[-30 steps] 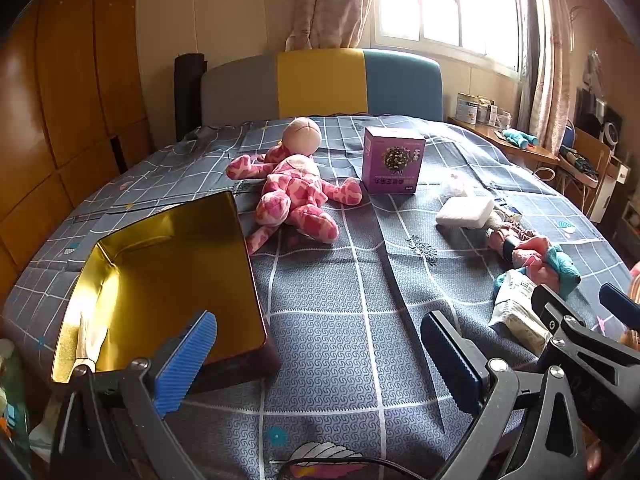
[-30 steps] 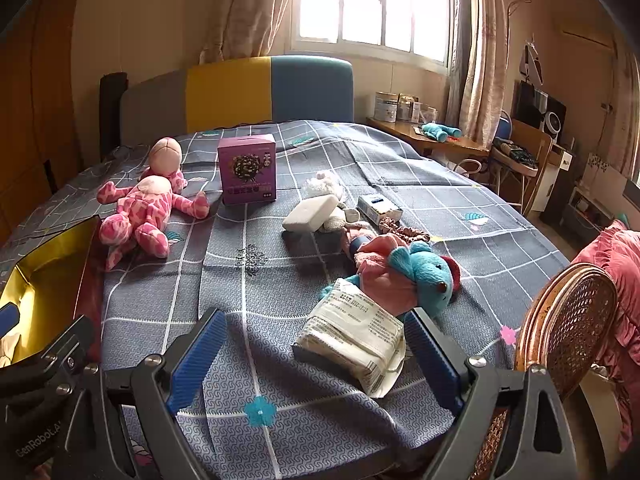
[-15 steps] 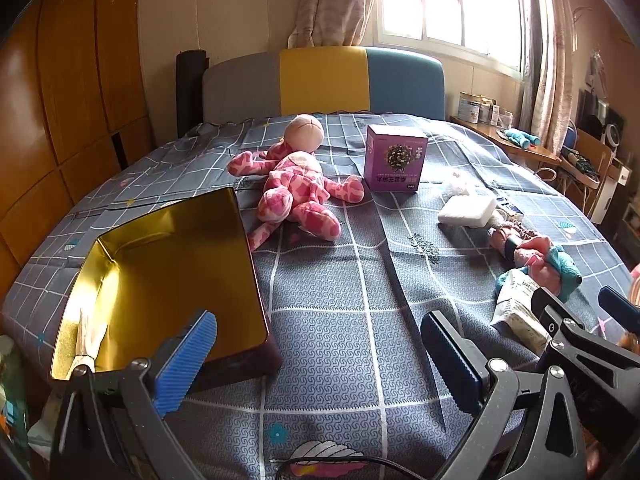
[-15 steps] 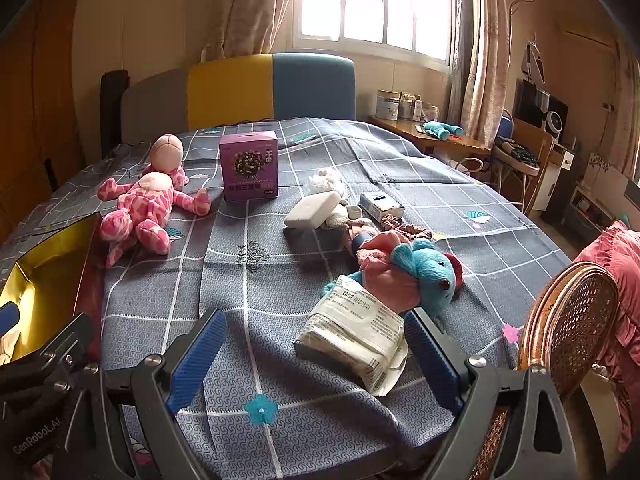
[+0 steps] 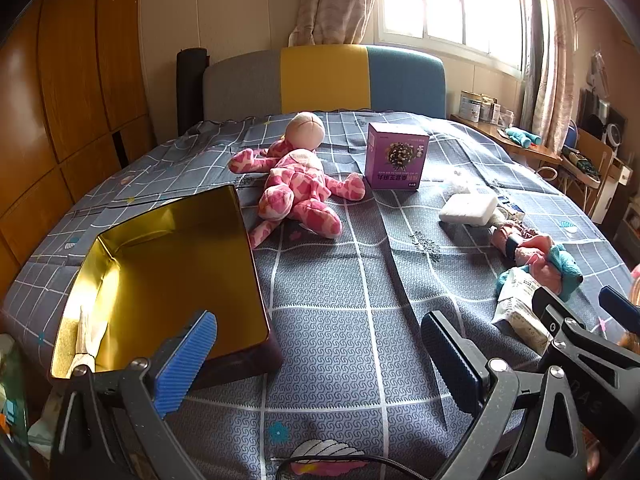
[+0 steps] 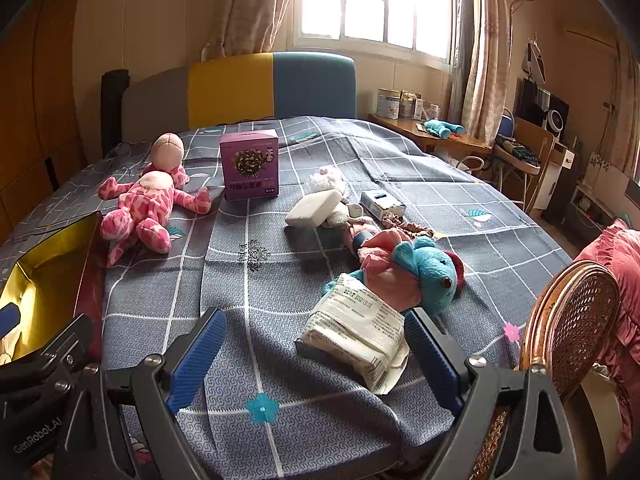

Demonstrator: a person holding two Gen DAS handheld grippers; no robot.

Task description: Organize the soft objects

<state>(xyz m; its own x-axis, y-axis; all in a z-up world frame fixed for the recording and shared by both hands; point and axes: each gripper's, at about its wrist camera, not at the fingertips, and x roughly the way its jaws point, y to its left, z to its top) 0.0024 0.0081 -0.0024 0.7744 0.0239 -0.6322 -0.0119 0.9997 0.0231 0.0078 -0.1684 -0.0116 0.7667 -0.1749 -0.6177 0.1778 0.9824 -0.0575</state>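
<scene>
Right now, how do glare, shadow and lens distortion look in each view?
Left wrist view: window blown out, sunlight glaring inside the gold tin, edges bowed by fisheye. Right wrist view: window overexposed too, a dark shadow on the bedspread ahead of the jaws, corners vignetted black.

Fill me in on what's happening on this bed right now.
A person holds two grippers over the near edge of the bed, sorting soft things, but nothing is picked up yet. The left gripper is open beside the gold tin. The right gripper is open, its jaws either side of the white packet. The pink doll, blue plush toy, white sponge and purple box lie untouched on the bedspread.
</scene>
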